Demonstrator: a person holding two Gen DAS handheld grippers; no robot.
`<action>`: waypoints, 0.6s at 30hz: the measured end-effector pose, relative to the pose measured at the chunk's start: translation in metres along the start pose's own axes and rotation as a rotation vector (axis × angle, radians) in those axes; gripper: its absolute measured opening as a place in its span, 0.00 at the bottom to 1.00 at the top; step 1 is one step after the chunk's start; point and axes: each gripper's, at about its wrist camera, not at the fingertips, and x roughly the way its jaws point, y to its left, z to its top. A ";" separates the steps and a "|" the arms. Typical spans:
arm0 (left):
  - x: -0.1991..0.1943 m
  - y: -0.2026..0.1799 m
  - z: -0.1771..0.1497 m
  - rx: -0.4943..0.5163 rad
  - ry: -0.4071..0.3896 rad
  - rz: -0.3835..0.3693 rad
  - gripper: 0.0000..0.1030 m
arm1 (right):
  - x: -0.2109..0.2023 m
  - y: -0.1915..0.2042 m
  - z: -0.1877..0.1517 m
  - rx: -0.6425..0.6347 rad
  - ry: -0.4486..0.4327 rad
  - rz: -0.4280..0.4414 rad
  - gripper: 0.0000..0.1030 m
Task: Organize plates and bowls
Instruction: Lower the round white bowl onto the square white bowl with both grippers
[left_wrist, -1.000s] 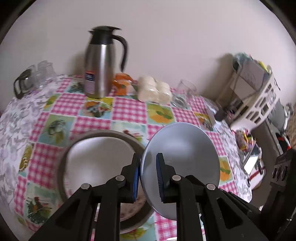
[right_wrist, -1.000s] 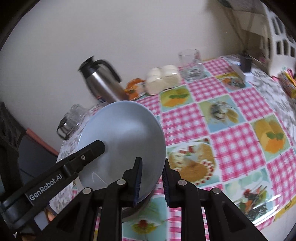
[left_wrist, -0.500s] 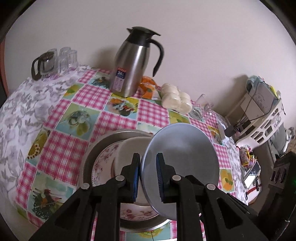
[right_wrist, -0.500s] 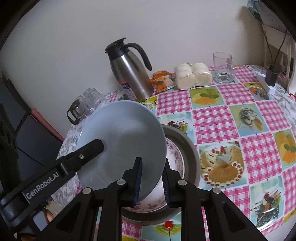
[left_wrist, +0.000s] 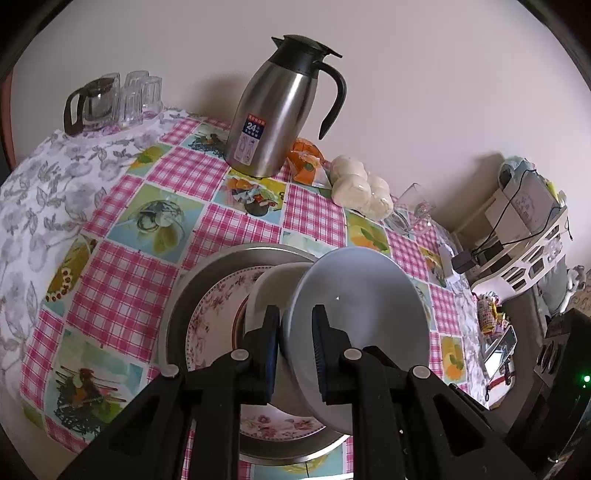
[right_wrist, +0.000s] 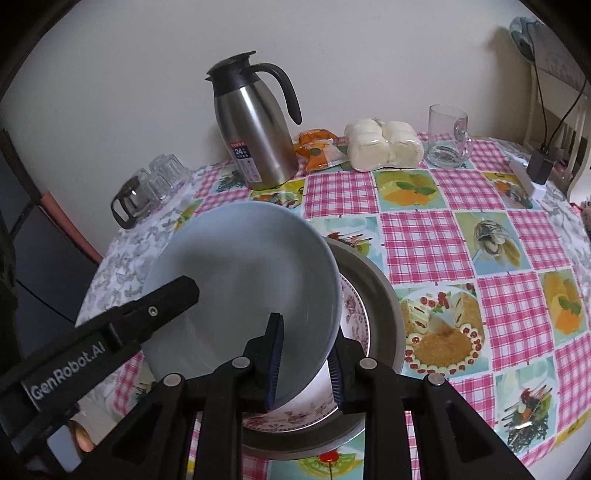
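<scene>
A: What holds what, from the left?

B: Left of the left gripper's (left_wrist: 294, 345) fingers lies a steel pan (left_wrist: 207, 273); inside it a flowered plate (left_wrist: 214, 314), and on that a white bowl (left_wrist: 275, 288) just beyond the left finger. The grey bowl (left_wrist: 364, 295) hangs tilted above them, its rim clenched between the left gripper's pads.

A: And the right gripper (right_wrist: 304, 356)?

B: The grey bowl's (right_wrist: 243, 277) opposite rim sits between its fingers, but they are opening; a gap shows at the right pad.

A: What is hidden?

B: The grey bowl covers most of the pan (right_wrist: 384, 302) and plate (right_wrist: 356, 314) in the right view. The white bowl's lower half is behind the left finger. What the orange packet (right_wrist: 319, 149) reads, I cannot tell.

A: Far beyond the fingers?

B: A glass jug (left_wrist: 86, 107) and tumblers (left_wrist: 142, 94), a flask (left_wrist: 275, 107), wrapped buns (left_wrist: 360, 188), and a glass mug (right_wrist: 448, 136), which stands empty.

A: Any writing?

B: "24" on the flask label (right_wrist: 242, 151); "GenRobot.AI" on the left gripper's arm (right_wrist: 70, 374).
</scene>
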 end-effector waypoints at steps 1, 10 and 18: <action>0.001 0.001 0.000 -0.003 0.004 -0.001 0.16 | 0.000 0.000 0.000 0.001 0.000 -0.001 0.25; 0.003 0.010 0.003 -0.032 -0.009 0.006 0.16 | 0.000 0.003 0.003 -0.014 -0.038 -0.009 0.28; 0.001 0.011 0.004 -0.023 -0.009 0.010 0.20 | 0.000 -0.001 0.005 -0.018 -0.051 -0.023 0.37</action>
